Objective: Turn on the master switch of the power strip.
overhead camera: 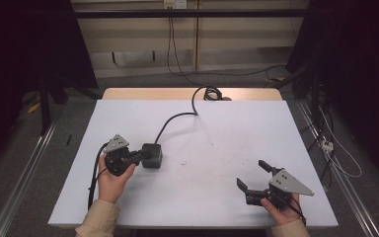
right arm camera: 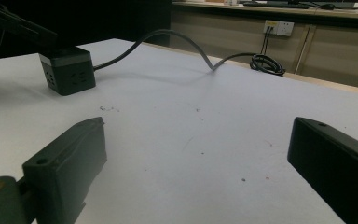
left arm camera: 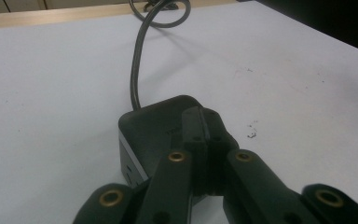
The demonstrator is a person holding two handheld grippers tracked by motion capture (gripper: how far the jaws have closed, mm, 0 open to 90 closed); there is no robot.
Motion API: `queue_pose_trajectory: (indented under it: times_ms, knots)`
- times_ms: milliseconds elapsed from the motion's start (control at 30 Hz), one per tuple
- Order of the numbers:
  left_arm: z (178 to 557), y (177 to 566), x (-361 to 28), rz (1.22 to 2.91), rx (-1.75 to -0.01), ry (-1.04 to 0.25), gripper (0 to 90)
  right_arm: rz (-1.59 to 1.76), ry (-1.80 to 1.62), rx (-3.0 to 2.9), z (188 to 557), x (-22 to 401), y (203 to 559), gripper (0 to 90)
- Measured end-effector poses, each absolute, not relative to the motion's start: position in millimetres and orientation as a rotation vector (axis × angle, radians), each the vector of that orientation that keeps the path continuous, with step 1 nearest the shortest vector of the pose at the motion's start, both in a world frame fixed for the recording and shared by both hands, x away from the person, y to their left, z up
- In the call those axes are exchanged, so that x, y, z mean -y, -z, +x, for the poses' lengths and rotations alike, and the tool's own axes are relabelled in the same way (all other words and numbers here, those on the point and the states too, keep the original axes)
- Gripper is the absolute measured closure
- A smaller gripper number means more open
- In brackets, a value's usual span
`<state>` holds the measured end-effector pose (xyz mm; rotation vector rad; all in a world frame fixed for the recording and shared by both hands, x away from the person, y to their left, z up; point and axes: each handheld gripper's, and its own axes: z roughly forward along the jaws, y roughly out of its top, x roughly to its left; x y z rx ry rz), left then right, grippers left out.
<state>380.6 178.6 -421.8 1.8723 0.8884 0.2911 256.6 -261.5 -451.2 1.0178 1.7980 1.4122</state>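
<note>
A black cube-shaped power block [overhead camera: 153, 157] sits on the white table top [overhead camera: 212, 133], left of centre. A dark cable [overhead camera: 175, 118] runs from it toward the far edge. My left gripper [overhead camera: 143, 154] is shut, its jaws pressed together with nothing between them. In the left gripper view its tips [left arm camera: 200, 119] lie over the block's [left arm camera: 144, 130] top; contact is unclear. My right gripper [overhead camera: 250, 173] rests near the front right of the table, open. In the right gripper view [right arm camera: 198, 135] only bare table lies between its jaws. The block [right arm camera: 70, 70] shows far off, upper left.
The cable [right arm camera: 168, 37] ends in a coil [overhead camera: 209, 93] at the table's far wooden edge. Behind the table, a wall socket [right arm camera: 278, 28] holds plugs. Metal rails run along the floor on both sides. Small dark specks [left arm camera: 251, 135] dot the table surface.
</note>
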Motion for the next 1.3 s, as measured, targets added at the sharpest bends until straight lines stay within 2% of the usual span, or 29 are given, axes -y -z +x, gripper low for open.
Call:
queue_pose_trajectory:
  times_ms: [1300]
  knots:
    - [382.8, 424.9, -174.7, 1.878, -0.891, -0.332, 90.0, 1.017, -1.416, -1.801, 256.4, 261.8, 451.4, 3.9]
